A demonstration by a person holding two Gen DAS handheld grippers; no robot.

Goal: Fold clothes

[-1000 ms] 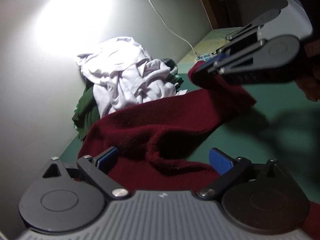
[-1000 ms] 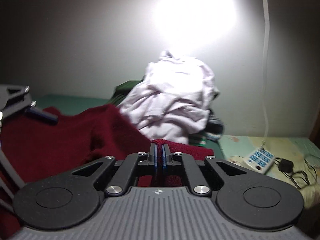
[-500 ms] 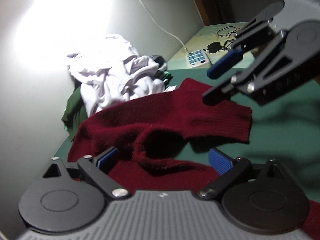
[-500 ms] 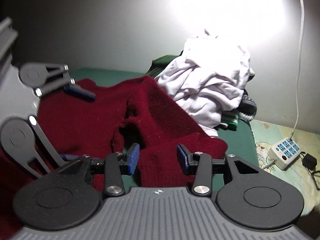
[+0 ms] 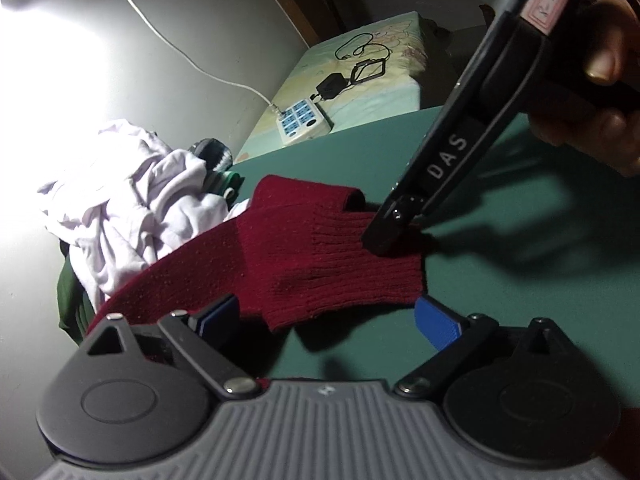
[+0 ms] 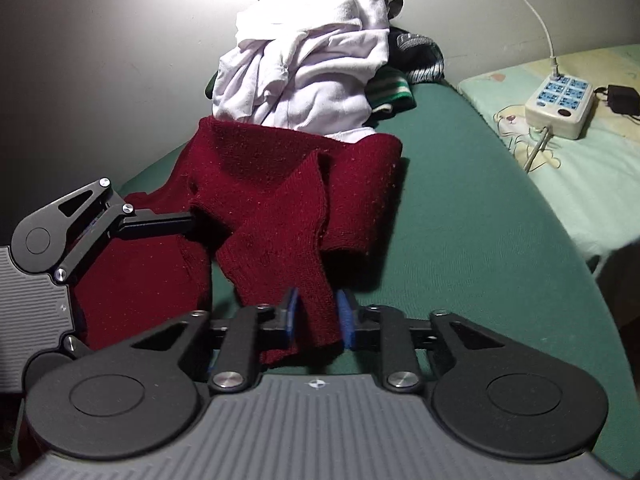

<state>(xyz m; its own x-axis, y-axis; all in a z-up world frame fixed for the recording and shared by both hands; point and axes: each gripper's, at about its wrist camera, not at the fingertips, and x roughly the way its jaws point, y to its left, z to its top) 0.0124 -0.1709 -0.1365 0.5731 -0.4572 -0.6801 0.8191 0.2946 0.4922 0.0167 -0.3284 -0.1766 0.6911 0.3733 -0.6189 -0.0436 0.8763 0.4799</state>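
A dark red knit sweater [image 6: 256, 184] lies crumpled on the green table [image 6: 460, 240]. One sleeve runs toward me, and its ribbed cuff [image 6: 316, 316] sits between the blue pads of my right gripper [image 6: 319, 318], which is shut on it. In the left wrist view the same cuff [image 5: 344, 272] lies flat, with the right gripper [image 5: 386, 236] pressing down on its far edge. My left gripper [image 5: 328, 320] stands open just short of the cuff, with nothing between its pads. From the right wrist view, a left finger [image 6: 160, 220] reaches against the sweater's body.
A pile of white and green clothes [image 6: 308, 60] is heaped against the wall behind the sweater. A white power strip [image 6: 560, 104] with a cord and a black charger lies on a pale cloth to the right. A person's hand [image 5: 592, 80] holds the right gripper.
The right gripper let go of the sweater's fold, opened, dropped lower and closed on the sleeve cuff. The sleeve now lies flatter. The left gripper stayed open.
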